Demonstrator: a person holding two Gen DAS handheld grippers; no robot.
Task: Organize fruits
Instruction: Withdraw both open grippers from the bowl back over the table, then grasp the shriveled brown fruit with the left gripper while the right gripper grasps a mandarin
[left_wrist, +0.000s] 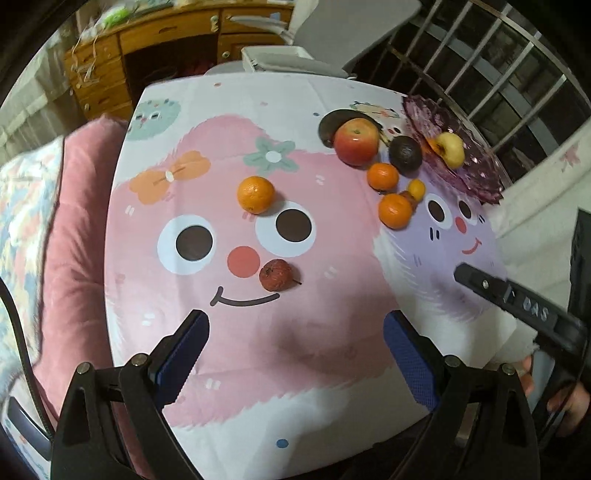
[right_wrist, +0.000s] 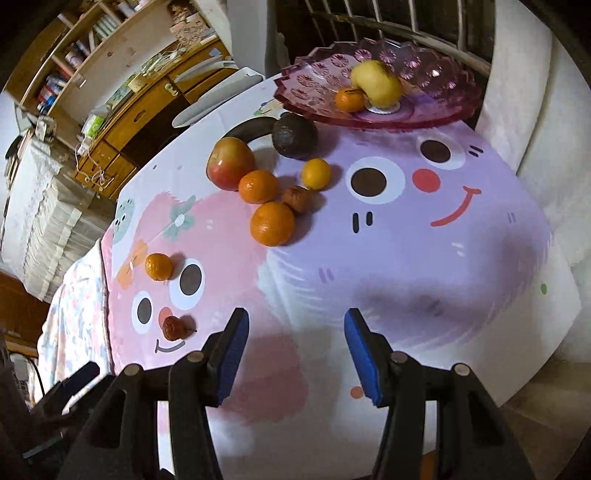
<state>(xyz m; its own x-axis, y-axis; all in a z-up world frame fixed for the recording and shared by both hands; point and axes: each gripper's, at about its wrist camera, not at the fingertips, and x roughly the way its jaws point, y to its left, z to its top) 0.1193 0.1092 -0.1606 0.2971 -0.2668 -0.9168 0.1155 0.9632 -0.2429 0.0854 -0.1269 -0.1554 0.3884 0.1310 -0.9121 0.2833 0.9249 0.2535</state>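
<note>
While both pairs of jaws stand apart with nothing between them, neither tool has any fruit in hand: the left gripper (left_wrist: 295, 354) gapes wide over the pink half of the cloth, and the right gripper (right_wrist: 295, 354) is parted more narrowly over the lilac half.

Taking the purple glass dish (right_wrist: 436, 110) at the far edge of the table as the landmark, only a yellow apple (right_wrist: 376, 85) and a small orange (right_wrist: 349, 99) lie in it. Just in front of the dish sits a dark avocado (right_wrist: 294, 136), with a red apple (right_wrist: 231, 162) to its left. Nearer the camera from the dish comes a tight cluster: a small yellow citrus (right_wrist: 315, 173), two oranges (right_wrist: 258, 186) (right_wrist: 272, 223) and a brown shrivelled fruit (right_wrist: 297, 198) touching them. Well away from the dish, on the pink cartoon face, lie a lone orange (left_wrist: 256, 194) and a wrinkled red fruit (left_wrist: 277, 275); the latter is the piece nearest the left jaws.

My judgement of the risks:
- Round fruit on a smooth cloth may roll if a finger nudges it off-centre, and the lone pieces lie toward the table's left side.
- Reaching into the cluster could knock neighbours apart, since they touch.
- The right jaws look too narrow for the red apple, so a push rather than a grip is likely unless they widen.
- The dish is raised and near the table's far edge; a hard placement could tip it or roll out what it holds.
- The shrivelled fruits may crush under firm pressure.
</note>
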